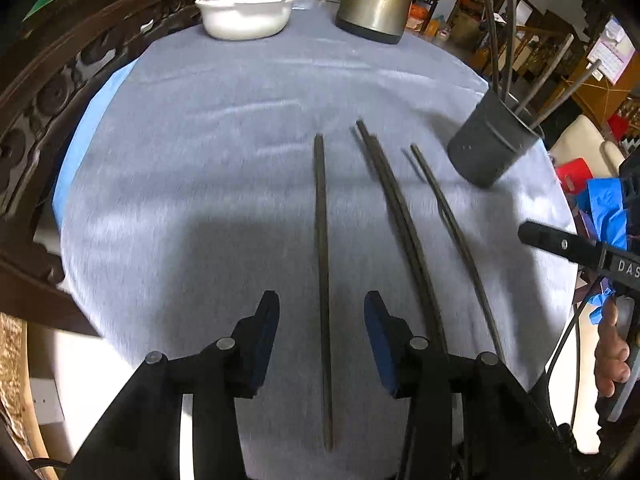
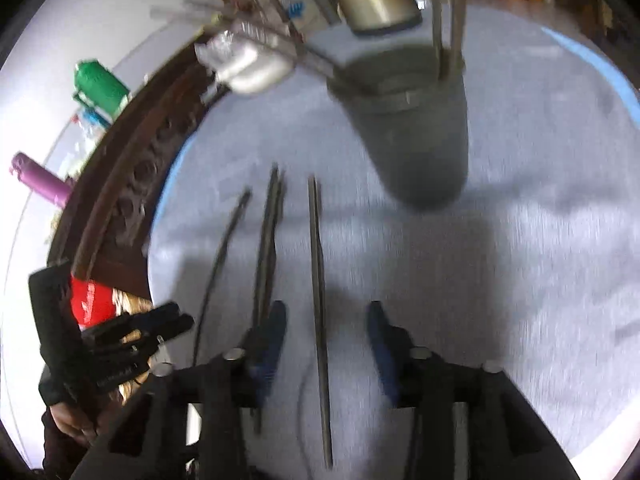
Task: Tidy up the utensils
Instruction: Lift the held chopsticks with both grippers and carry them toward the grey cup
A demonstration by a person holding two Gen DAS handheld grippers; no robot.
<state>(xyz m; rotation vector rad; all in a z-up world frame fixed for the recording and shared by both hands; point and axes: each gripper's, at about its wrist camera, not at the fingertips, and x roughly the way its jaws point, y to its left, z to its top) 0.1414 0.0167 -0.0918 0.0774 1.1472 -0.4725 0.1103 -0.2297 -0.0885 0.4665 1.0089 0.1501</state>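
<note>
Between the spread left claw (image 1: 322, 340), a thin, stiff, likely slippery chopstick (image 1: 322, 280) lay, best pinched mid-length.

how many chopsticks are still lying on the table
4: one lined up between the left gripper's open jaws, a touching pair right of it, and one nearest the holder. Blur may hide more.

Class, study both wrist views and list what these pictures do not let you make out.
- Holder contents: right wrist view, motion blur smears the sticks.
- Middle chopsticks: left wrist view, near ends hidden behind the left hand-held gripper.
- Bowl contents: left wrist view, covered by plastic wrap.
</note>
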